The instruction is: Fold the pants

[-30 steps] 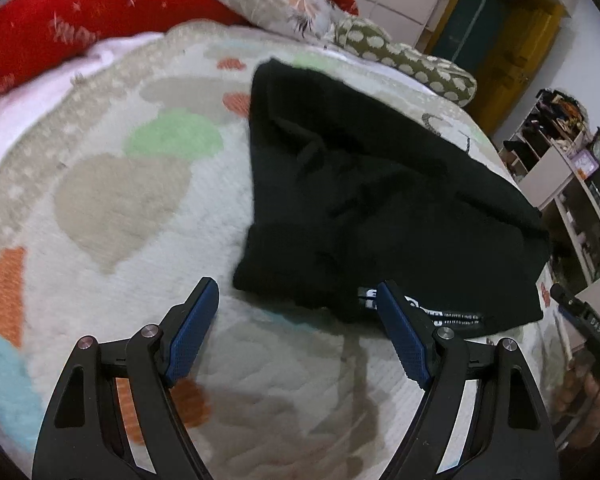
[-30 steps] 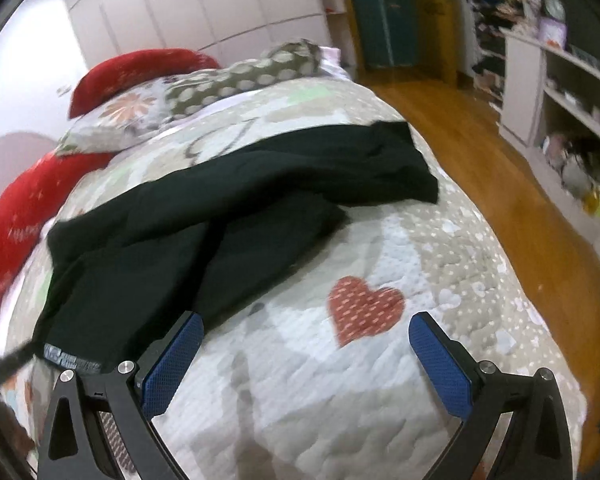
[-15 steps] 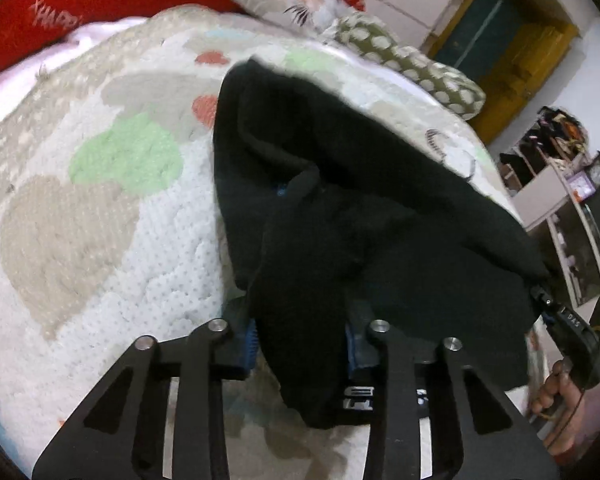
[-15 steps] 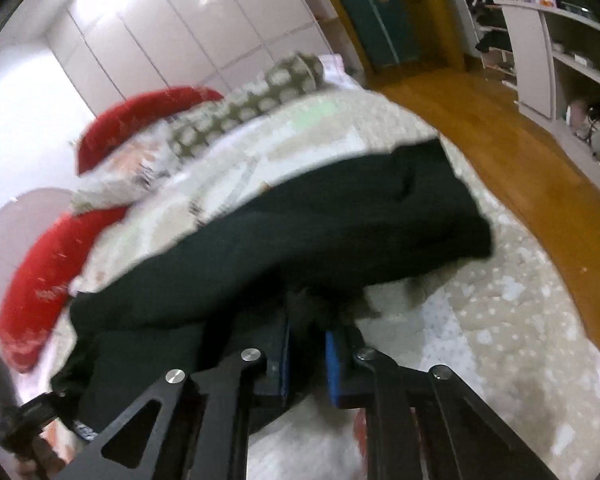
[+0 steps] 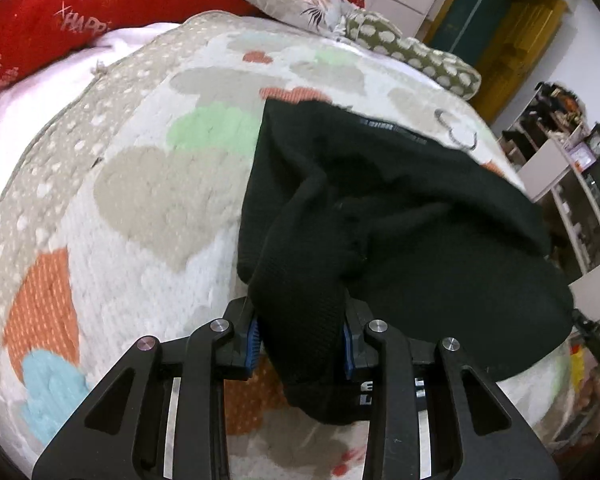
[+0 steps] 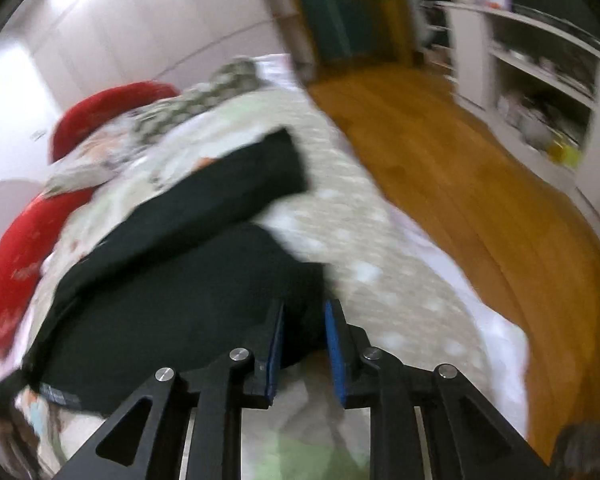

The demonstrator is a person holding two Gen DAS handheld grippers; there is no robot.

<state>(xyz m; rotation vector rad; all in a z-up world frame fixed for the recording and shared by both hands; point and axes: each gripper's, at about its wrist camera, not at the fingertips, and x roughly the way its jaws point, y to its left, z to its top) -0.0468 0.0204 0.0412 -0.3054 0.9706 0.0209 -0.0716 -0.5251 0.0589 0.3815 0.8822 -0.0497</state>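
Black pants [image 5: 400, 216] lie bunched on a quilted bedspread [image 5: 140, 200] with coloured hearts. My left gripper [image 5: 300, 340] is shut on a thick fold of the pants near the waistband end and holds it lifted off the bed. In the right wrist view, which is blurred, the pants [image 6: 172, 264] stretch away to the left, one leg reaching the bed's far edge. My right gripper [image 6: 303, 344] is shut on the near edge of the pants, with black cloth between its blue pads.
Red cushions [image 5: 80, 12] and patterned pillows [image 5: 412, 52] lie at the head of the bed. A wooden floor [image 6: 460, 184] and white shelves [image 6: 540, 80] full of items are to the right of the bed. A yellow-framed door [image 5: 500, 28] stands beyond.
Both grippers went from open over the pants to shut on the cloth. They have since lifted and pulled the gripped folds, bunching the pants toward the bed's middle.
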